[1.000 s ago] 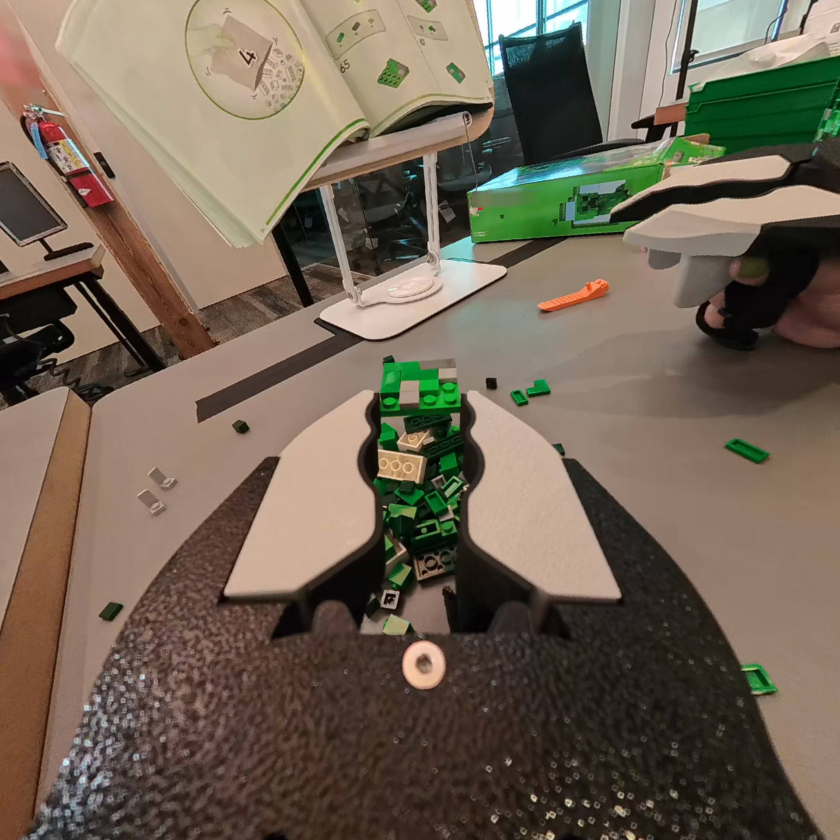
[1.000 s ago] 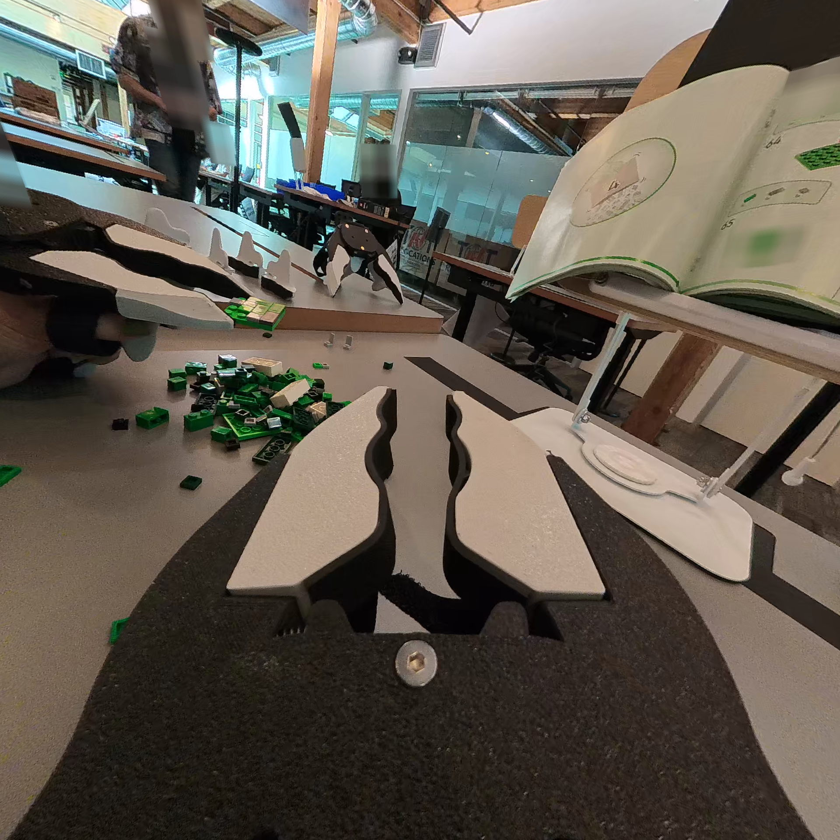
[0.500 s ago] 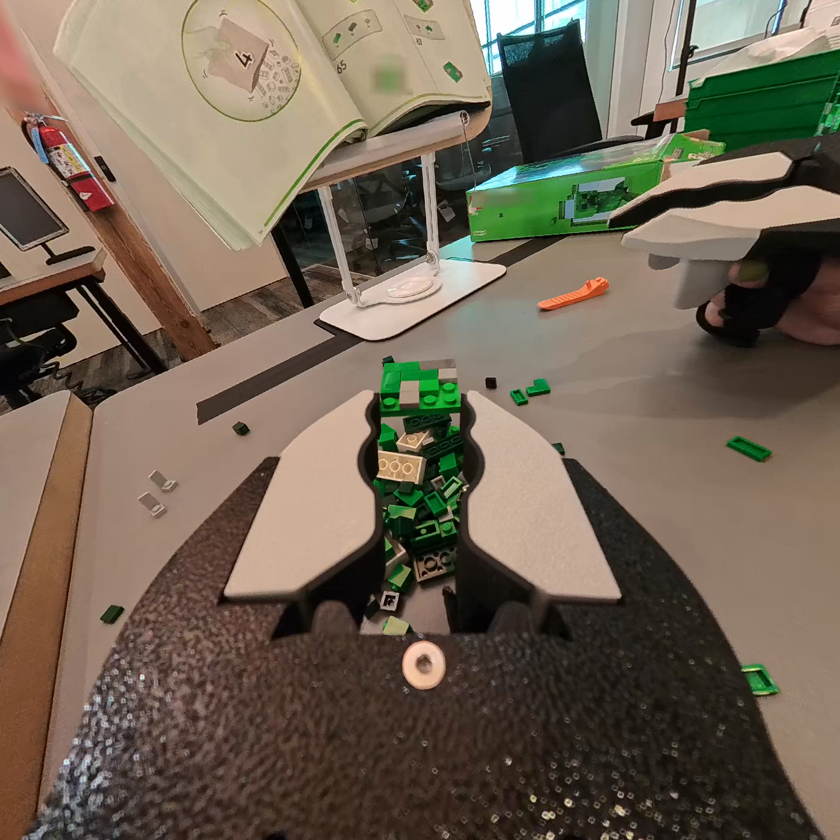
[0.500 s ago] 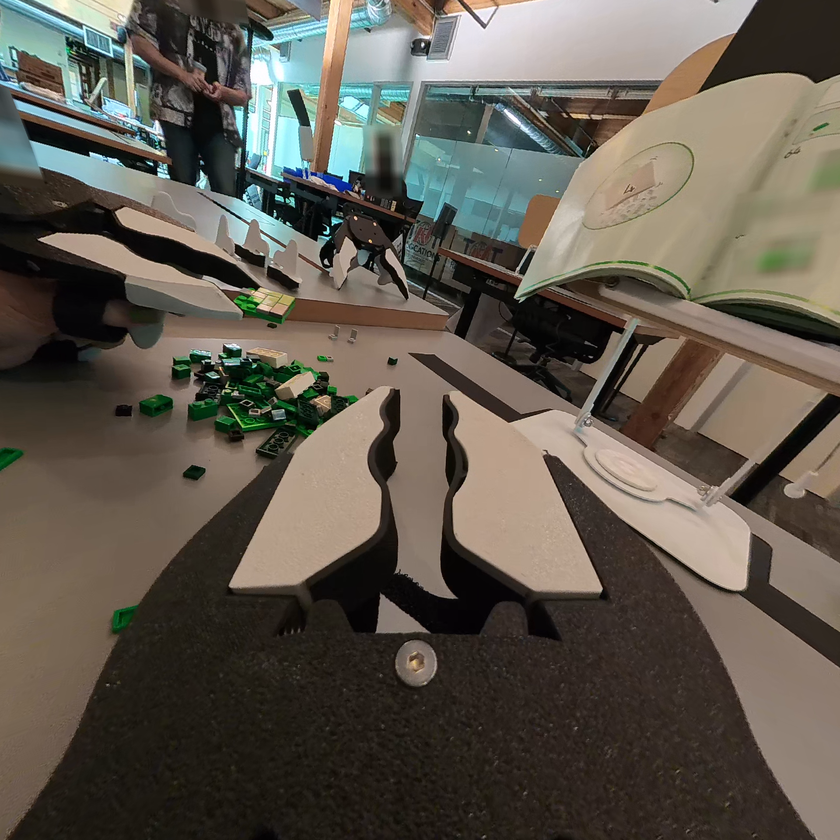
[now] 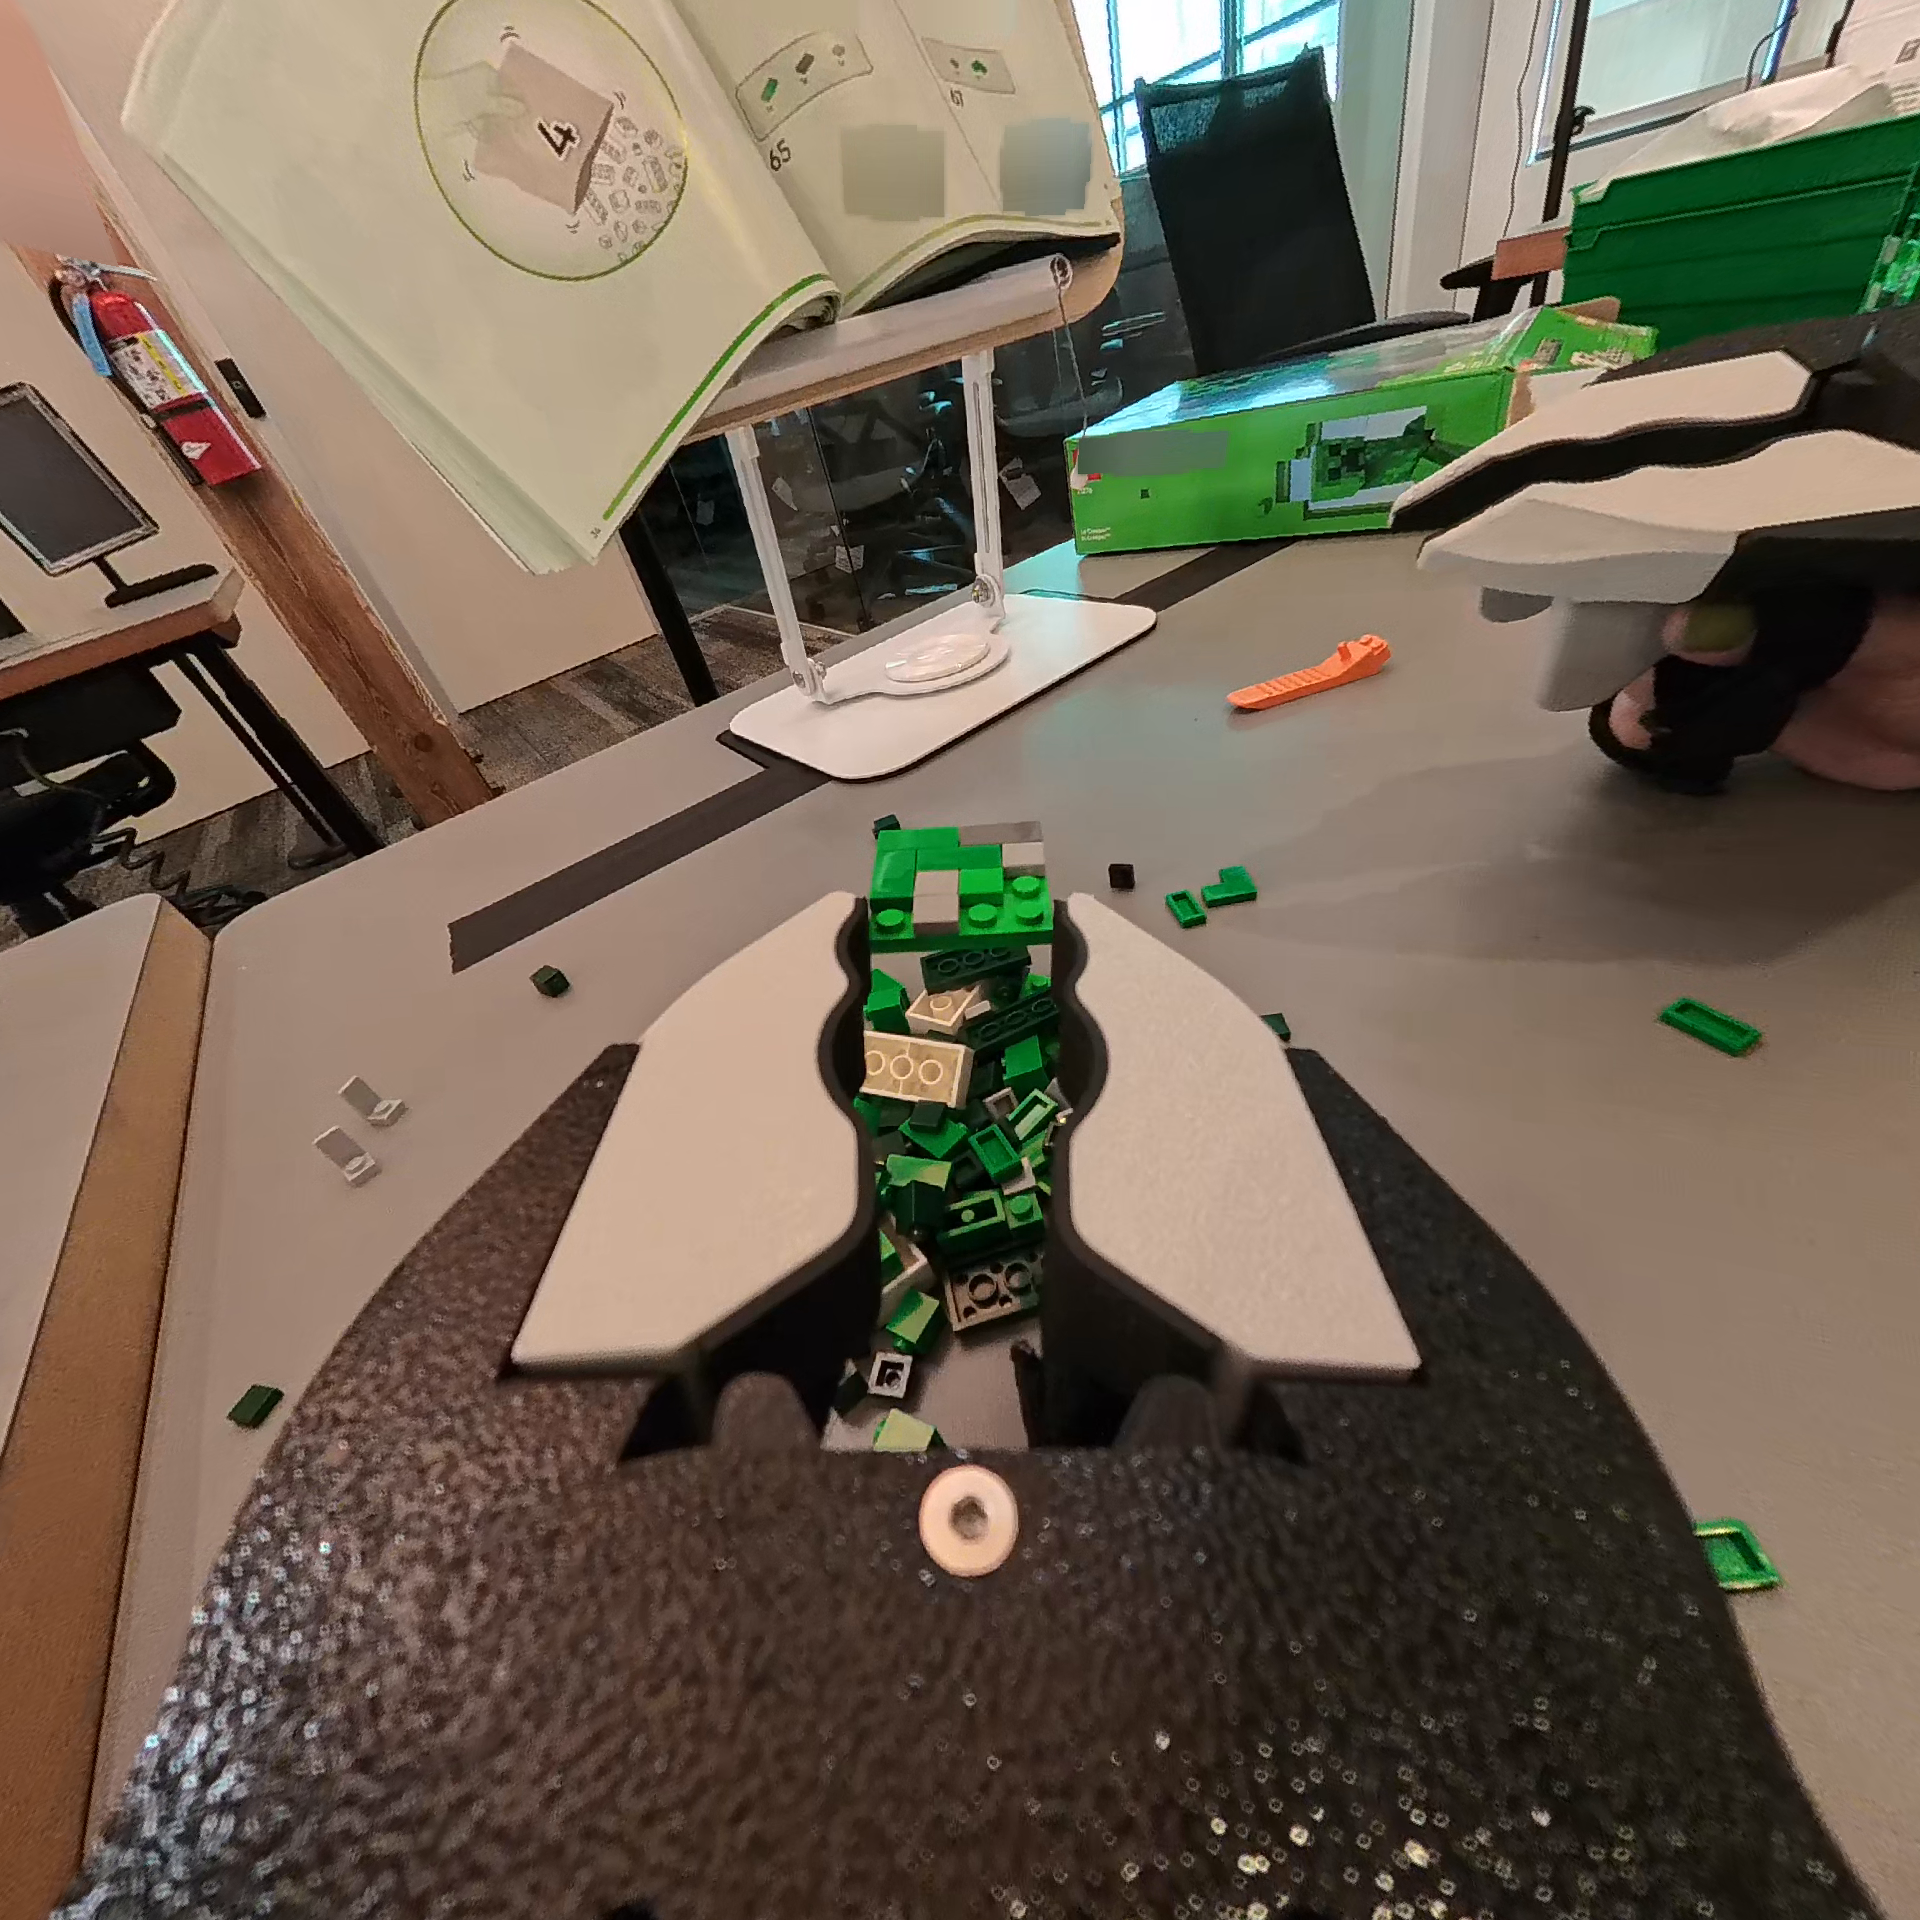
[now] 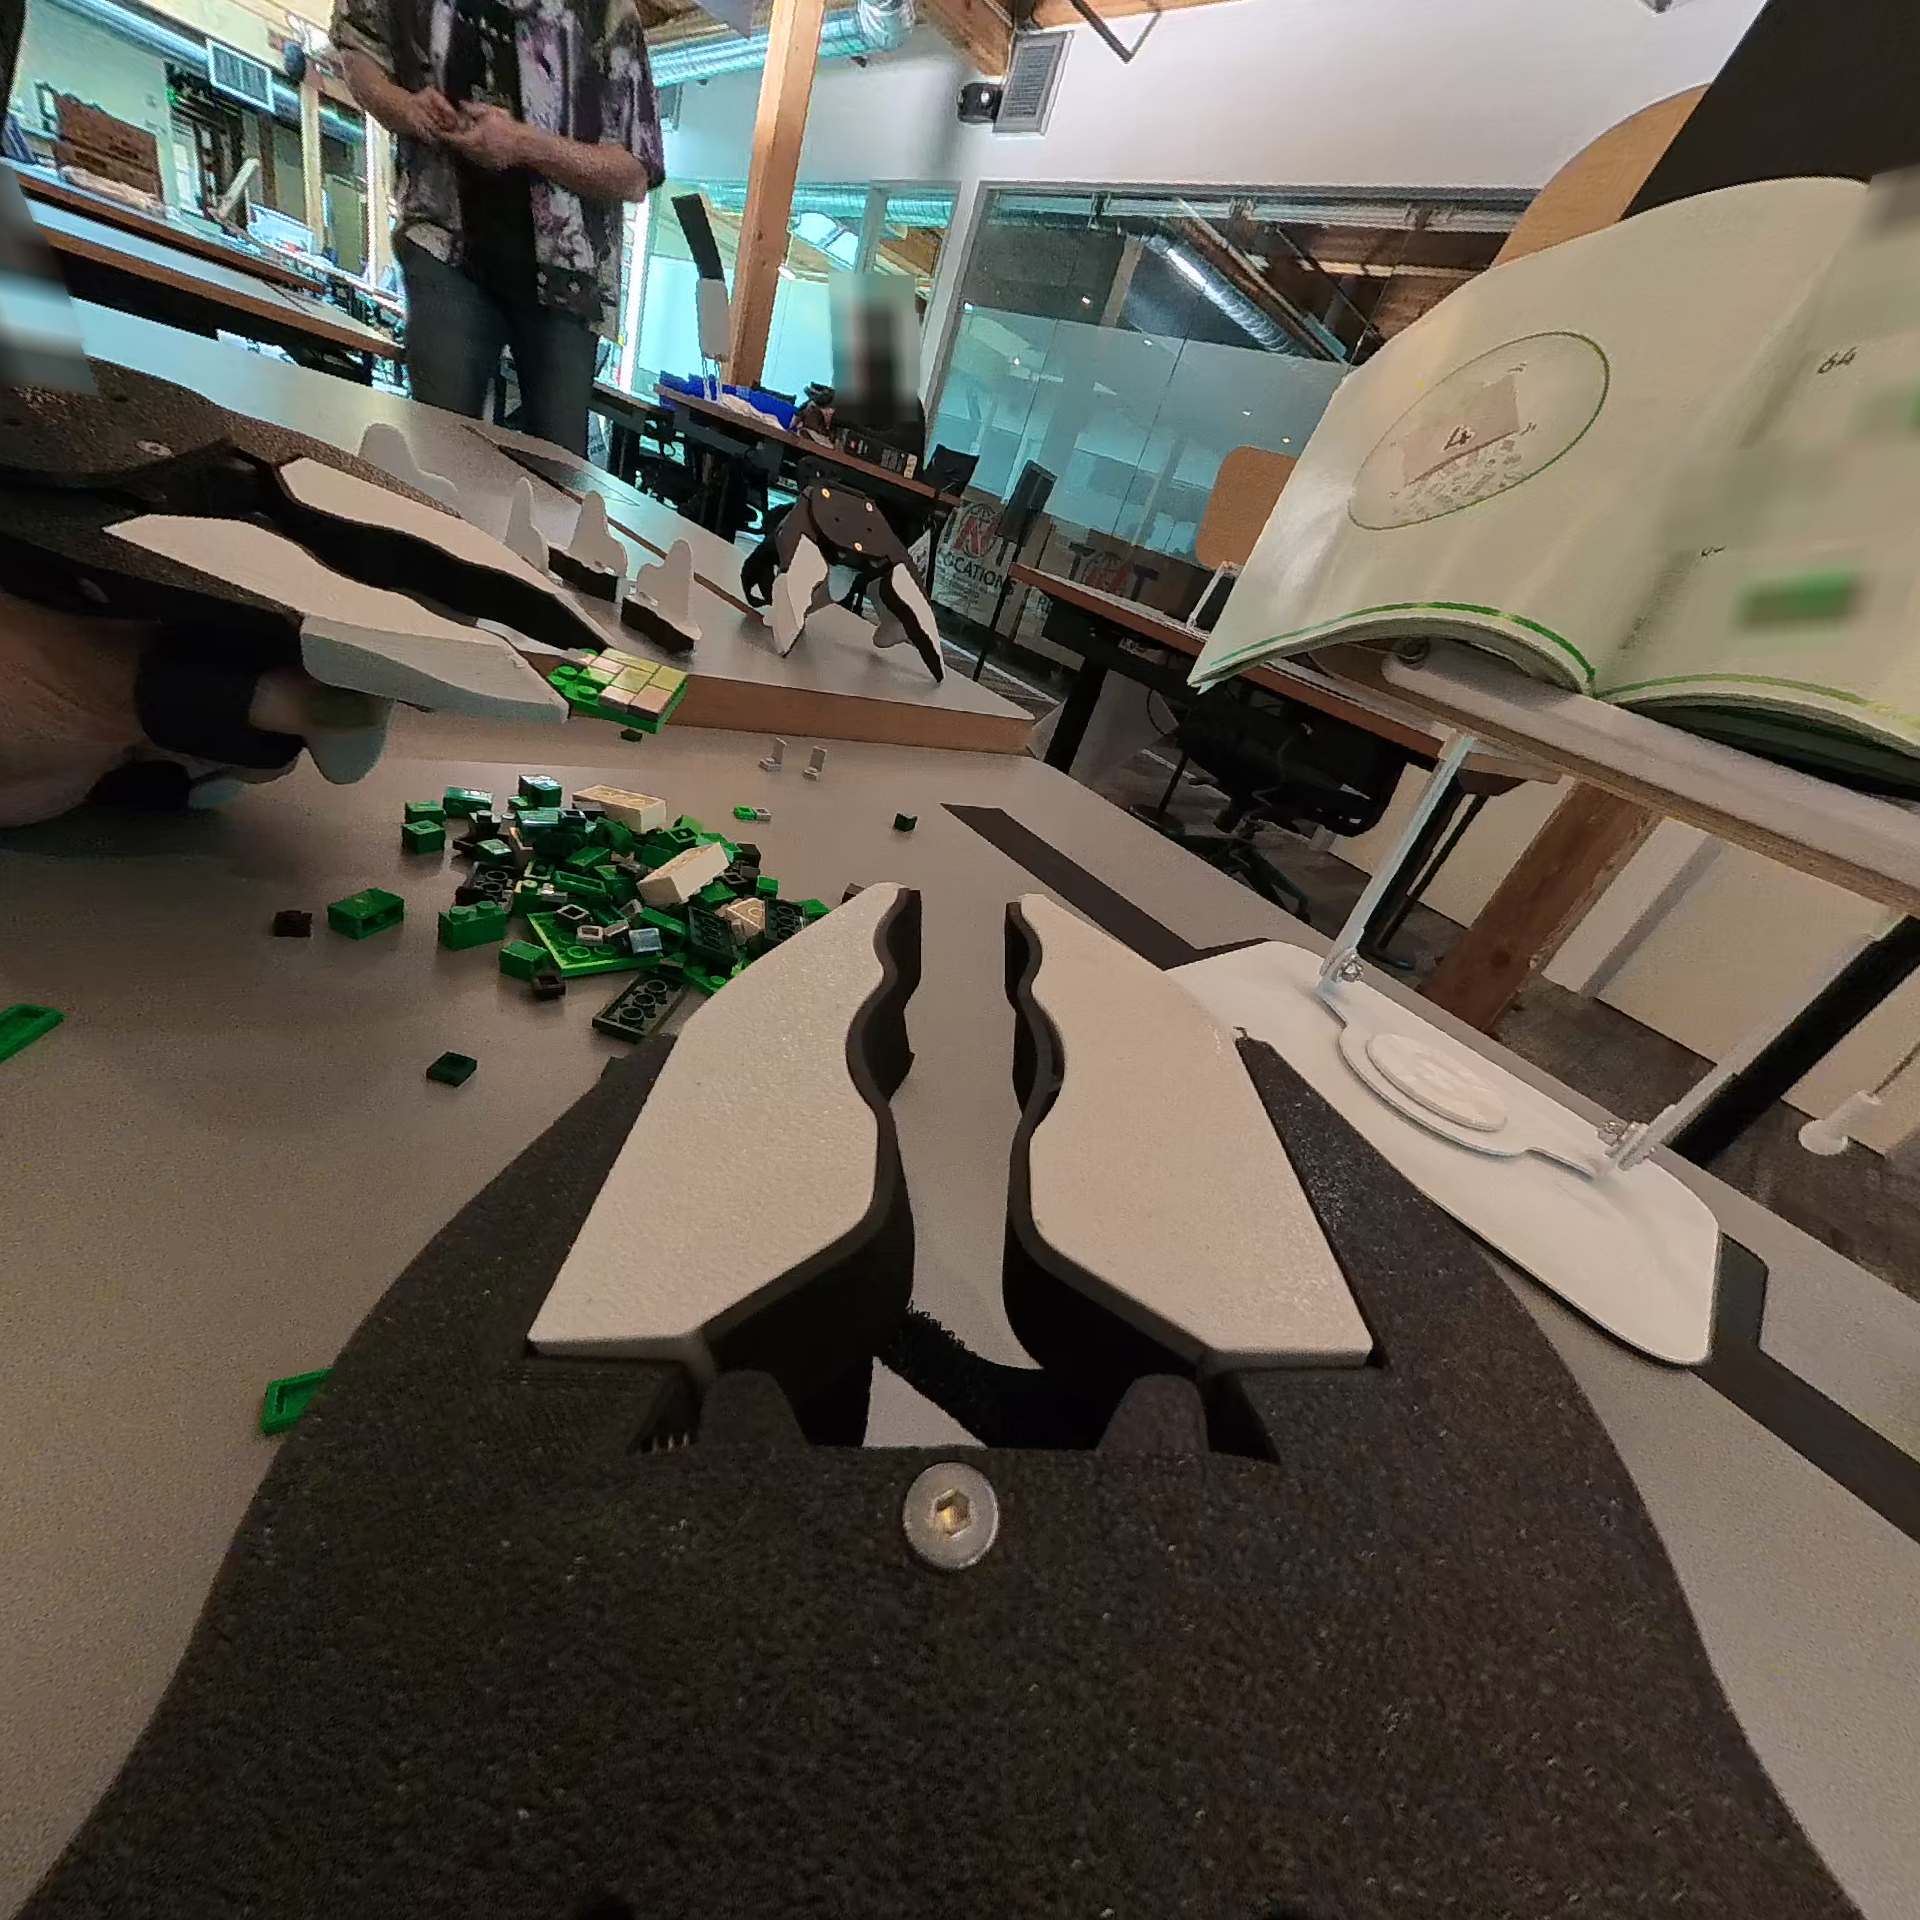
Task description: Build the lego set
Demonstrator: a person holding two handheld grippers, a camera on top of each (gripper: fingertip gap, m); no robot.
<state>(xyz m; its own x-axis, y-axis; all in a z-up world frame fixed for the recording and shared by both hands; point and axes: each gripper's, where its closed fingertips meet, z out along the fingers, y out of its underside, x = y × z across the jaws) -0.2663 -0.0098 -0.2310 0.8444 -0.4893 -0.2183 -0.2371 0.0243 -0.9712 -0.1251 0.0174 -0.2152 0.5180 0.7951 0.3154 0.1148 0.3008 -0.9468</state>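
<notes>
Lego sub-assembly (image 5: pixel 961 883): small green, grey and white plate build, pinched between the left gripper (image 5: pixel 961 920) tips, held level above the table (image 5: pixel 1351 1195).
Left jaws: clamped on the build's two side edges; its studs face up and its long axis runs away from the camera.
Loose brick pile (image 6: pixel 613 894): directly under the left gripper, touching the table.
Right gripper (image 6: pixel 961 914): jaws slightly apart with nothing between them, low over bare table, aimed toward the book stand (image 6: pixel 1455 1174).
Key relation: the pile lies to the right gripper's front-left; the held build sits above and beyond it.
Nearer hand: the right one is free, so it likely fetches the next piece.
Instruction booklet (image 5: pixel 582 239): open on the stand; the step shown is too blurred to judge.
</notes>
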